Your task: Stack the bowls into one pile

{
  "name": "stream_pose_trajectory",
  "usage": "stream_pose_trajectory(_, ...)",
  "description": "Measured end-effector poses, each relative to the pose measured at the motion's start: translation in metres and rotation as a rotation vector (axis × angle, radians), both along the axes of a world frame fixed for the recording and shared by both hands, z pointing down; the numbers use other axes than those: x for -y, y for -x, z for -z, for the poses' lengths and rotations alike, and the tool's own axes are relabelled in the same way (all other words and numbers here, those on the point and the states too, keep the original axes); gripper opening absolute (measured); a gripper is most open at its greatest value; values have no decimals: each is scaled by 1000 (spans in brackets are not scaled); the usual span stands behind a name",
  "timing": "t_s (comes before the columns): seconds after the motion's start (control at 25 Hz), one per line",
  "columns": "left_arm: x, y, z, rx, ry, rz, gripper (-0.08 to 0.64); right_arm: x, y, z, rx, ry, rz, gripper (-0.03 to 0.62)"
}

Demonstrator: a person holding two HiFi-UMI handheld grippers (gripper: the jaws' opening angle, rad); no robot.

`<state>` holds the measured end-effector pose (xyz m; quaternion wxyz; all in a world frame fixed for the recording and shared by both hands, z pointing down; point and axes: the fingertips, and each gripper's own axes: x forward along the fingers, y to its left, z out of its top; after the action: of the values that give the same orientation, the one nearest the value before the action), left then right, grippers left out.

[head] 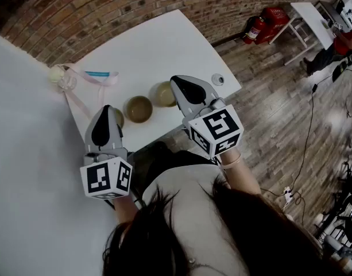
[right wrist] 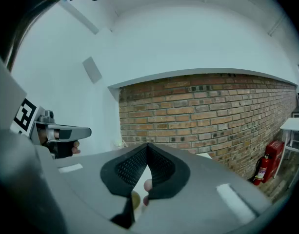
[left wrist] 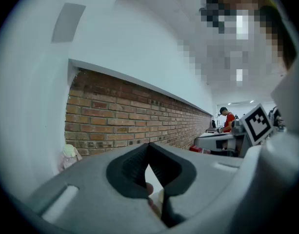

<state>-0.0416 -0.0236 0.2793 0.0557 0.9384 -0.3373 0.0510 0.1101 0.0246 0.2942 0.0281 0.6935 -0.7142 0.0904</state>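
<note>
Stacking has not begun: three bowls stand separately in a row near the front edge of the white surface (head: pixel 164 45). The brown bowl (head: pixel 139 109) is in the middle. The pale bowl (head: pixel 162 94) stands just beside it to the right, partly covered by the right gripper (head: pixel 176 80). A third bowl (head: pixel 119 118) shows only as a sliver of rim beside the left gripper (head: pixel 105 109).

Both grippers are clenched and empty. Each gripper view shows the jaws meeting at the tips with nothing between them. Both views face the brick wall (right wrist: pixel 208 111), so the grippers appear to be held roughly level above the bowls, not yet aimed at one.

Recommended procedure for the step in hand:

1. Release the jaws of the working gripper before lowering it.
2. Tilt it down onto an outer bowl, with one jaw inside the wall and one outside.
3. Clench on the rim and lift straight up, clear of the neighbouring bowl.
4. Centre it over the brown bowl, lower until nested, then release.

Caution: the bowls stand close together, so a sideways approach is likely to knock the next one. Steady the receiving bowl with the other gripper if it slides.
</note>
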Motion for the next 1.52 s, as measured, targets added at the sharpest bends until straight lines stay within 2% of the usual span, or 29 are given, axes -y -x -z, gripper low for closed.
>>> stream_pose_trajectory(0.52,55,5,-12,-14,18,-43,0,40,0,-24,61,62,-60,3)
stream_pose_trajectory(1.04,77,19,-27,-24,70,-66,0,49,-14,-50,138,136,-163,3)
stream_pose_trajectory(1.52,83,4,-37,-16,92,-11,0,48,-45,-80,138,215,-159,3)
